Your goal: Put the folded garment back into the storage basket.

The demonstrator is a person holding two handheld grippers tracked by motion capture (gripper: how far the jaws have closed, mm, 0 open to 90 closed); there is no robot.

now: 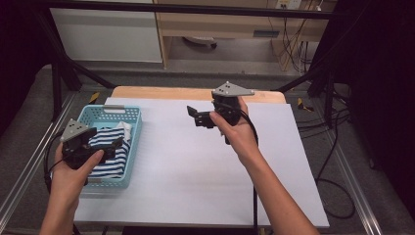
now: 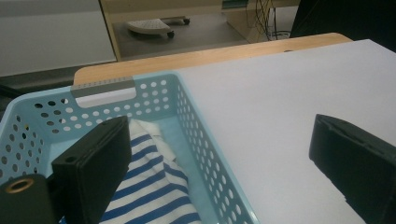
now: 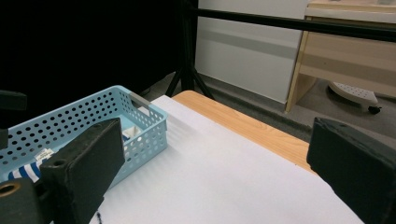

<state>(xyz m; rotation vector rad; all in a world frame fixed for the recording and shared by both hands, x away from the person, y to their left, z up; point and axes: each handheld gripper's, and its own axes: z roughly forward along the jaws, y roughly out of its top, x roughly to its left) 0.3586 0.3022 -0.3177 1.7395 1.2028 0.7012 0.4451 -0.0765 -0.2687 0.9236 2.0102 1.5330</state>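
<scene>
A light blue perforated basket sits at the left of the white-covered table. A blue-and-white striped cloth lies folded inside it. My left gripper hovers over the basket, open, with nothing between its jaws. In the left gripper view, that gripper straddles the basket's right wall, and the striped cloth lies below its left jaw. My right gripper is held above the table's middle, pointing left, open and empty. The right gripper view looks between its jaws toward the basket.
The table's wooden far edge shows beyond the white sheet. Black frame poles stand at both back corners. Cables trail on the floor at the right. A wooden cabinet stands behind the table.
</scene>
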